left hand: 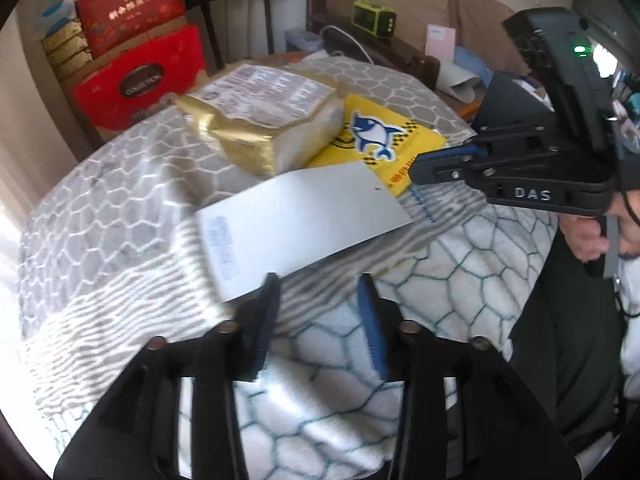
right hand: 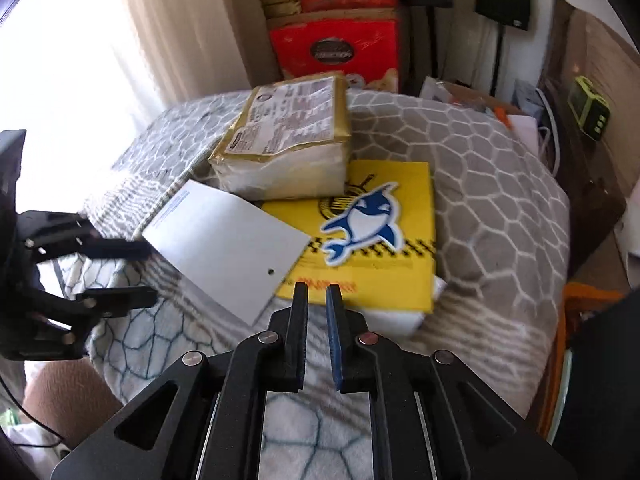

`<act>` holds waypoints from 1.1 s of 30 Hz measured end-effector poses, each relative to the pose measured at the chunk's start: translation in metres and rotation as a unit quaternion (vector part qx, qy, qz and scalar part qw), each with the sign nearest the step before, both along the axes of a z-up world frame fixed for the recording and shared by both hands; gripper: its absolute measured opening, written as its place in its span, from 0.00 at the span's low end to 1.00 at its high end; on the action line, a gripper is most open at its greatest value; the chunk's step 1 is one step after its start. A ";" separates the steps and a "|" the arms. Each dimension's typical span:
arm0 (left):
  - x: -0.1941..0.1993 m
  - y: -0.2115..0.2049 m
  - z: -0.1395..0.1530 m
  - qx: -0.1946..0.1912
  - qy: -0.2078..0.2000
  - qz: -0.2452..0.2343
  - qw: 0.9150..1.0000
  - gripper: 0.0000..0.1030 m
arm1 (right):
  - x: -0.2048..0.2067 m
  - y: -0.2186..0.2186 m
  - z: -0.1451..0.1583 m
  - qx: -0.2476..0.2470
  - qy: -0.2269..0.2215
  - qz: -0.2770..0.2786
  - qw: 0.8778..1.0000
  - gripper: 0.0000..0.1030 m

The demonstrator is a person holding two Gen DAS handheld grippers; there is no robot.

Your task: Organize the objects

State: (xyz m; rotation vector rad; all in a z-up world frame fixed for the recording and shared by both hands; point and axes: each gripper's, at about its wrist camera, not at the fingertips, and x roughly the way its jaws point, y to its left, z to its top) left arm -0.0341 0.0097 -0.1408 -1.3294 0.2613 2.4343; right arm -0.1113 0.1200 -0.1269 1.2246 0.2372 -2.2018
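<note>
A white card (left hand: 296,220) (right hand: 224,240) lies tilted on the patterned blanket (left hand: 120,208), overlapping a yellow bag with a blue shark (left hand: 376,140) (right hand: 360,220). Behind them lies a gold-wrapped tissue pack (left hand: 264,120) (right hand: 288,140), resting partly on the bag. My left gripper (left hand: 320,284) (right hand: 148,272) is open with only blanket between its fingers; the card's near corner lies against its left finger. My right gripper (right hand: 317,290) (left hand: 416,168) sits at the bag's near edge, its jaws a narrow gap apart. No object shows between them.
Red gift boxes (left hand: 140,80) (right hand: 336,52) are stacked behind the blanket-covered surface, beside a bright curtained window (right hand: 80,60). A green device (left hand: 374,20) (right hand: 588,108) sits on a cluttered shelf to the right. A person's hand (left hand: 588,240) holds the right gripper.
</note>
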 end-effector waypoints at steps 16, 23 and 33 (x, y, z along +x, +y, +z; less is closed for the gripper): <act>0.003 -0.057 0.010 0.015 0.006 0.055 0.998 0.57 | 0.003 -0.026 0.014 -0.039 0.017 0.009 0.999 0.12; -0.002 -0.025 -0.006 0.039 -0.019 0.025 0.999 0.57 | -0.027 -0.005 -0.005 0.001 0.006 -0.046 0.999 0.11; -0.015 -0.029 -0.011 0.041 -0.031 0.067 0.996 0.56 | 0.003 -0.061 -0.006 -0.066 -0.034 0.069 0.995 0.12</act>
